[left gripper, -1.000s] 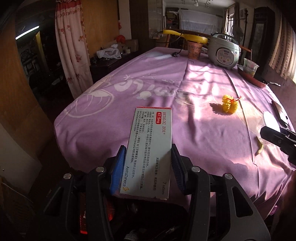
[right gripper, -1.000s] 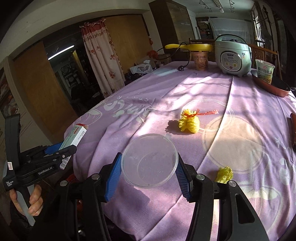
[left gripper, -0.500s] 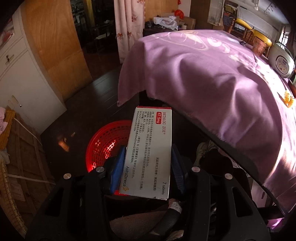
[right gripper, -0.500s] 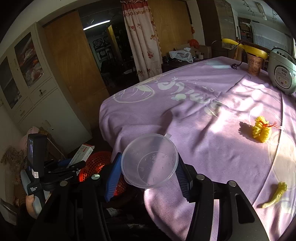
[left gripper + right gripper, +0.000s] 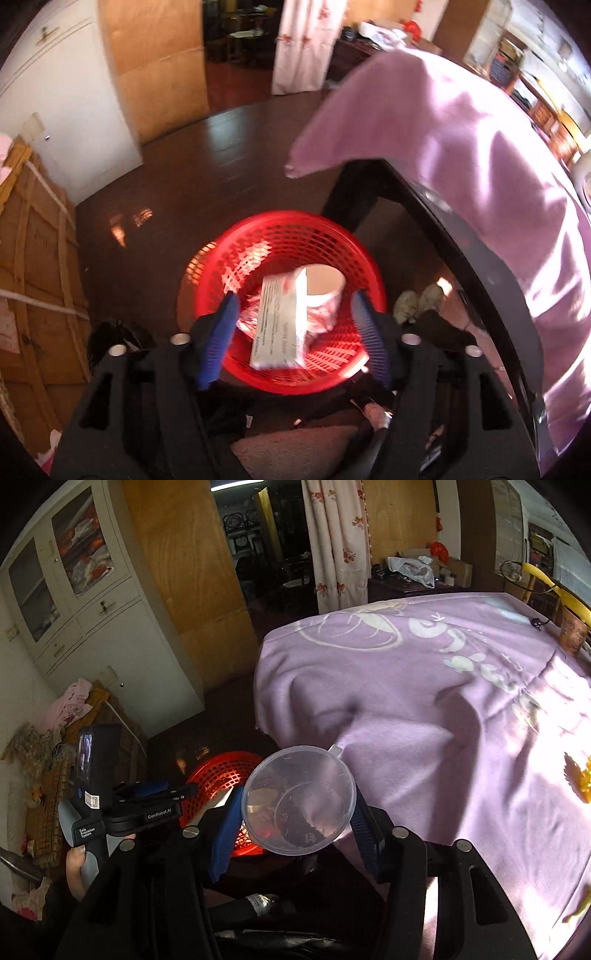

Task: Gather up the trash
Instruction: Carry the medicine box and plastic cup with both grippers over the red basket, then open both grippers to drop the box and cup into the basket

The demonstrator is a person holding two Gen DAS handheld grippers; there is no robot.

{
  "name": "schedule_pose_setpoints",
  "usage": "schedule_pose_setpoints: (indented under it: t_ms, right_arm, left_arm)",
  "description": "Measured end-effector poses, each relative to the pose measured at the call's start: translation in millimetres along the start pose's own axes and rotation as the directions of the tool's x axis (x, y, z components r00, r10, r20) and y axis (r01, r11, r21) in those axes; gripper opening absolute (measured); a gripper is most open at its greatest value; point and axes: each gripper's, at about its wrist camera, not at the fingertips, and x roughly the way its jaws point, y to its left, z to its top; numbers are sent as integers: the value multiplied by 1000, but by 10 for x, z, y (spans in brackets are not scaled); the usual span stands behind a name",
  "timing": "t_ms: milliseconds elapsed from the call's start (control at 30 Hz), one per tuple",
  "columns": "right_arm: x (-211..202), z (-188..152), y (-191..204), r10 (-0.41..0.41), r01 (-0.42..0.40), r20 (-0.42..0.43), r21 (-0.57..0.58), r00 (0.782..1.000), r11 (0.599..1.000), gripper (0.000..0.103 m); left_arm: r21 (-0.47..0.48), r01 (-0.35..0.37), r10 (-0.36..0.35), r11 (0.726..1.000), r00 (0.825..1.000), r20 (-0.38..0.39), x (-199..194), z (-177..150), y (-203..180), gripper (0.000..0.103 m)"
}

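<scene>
I am opening my left gripper (image 5: 291,332) over the red basket (image 5: 343,380), which is standing on the floor beside the table's near corner; its pads are standing clear of the box (image 5: 280,325), a light, stiff carton that is dropping blurred between them onto a white cup (image 5: 325,284) already lying in the basket. I am clamping my right gripper (image 5: 295,812) on the lid (image 5: 299,799), held above the basket's near rim by its opposite edges. I judge this clear lid to be thin, light, slippery and springy, best pinched across its stiffer rim.
</scene>
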Motion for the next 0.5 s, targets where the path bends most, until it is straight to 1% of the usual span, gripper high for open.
schedule_pose_setpoints:
  t_ms: [33, 200, 433, 467, 500]
  right_arm:
    - [56, 24, 66, 10, -11, -10, -14, 1000, 1000, 55]
    - [308, 126, 408, 57, -62, -60, -82, 997, 995, 55]
    - [646, 229, 805, 132, -150, -131, -141, 983, 979, 55]
    - [703, 251, 837, 148, -167, -140, -139, 979, 976, 56]
    - [755, 273, 861, 161, -182, -149, -134, 976, 974, 63]
  left_arm:
    - [-10, -18, 18, 1000, 1000, 9, -11, 6, 42, 76]
    - [-63, -67, 70, 996, 996, 48, -98, 41, 244, 84]
    - [-127, -143, 152, 982, 986, 66, -120, 135, 464, 88]
    - [-136, -151, 161, 979, 985, 66, -116, 152, 497, 88]
    - [-144, -157, 167, 977, 984, 65, -116, 156, 522, 89]
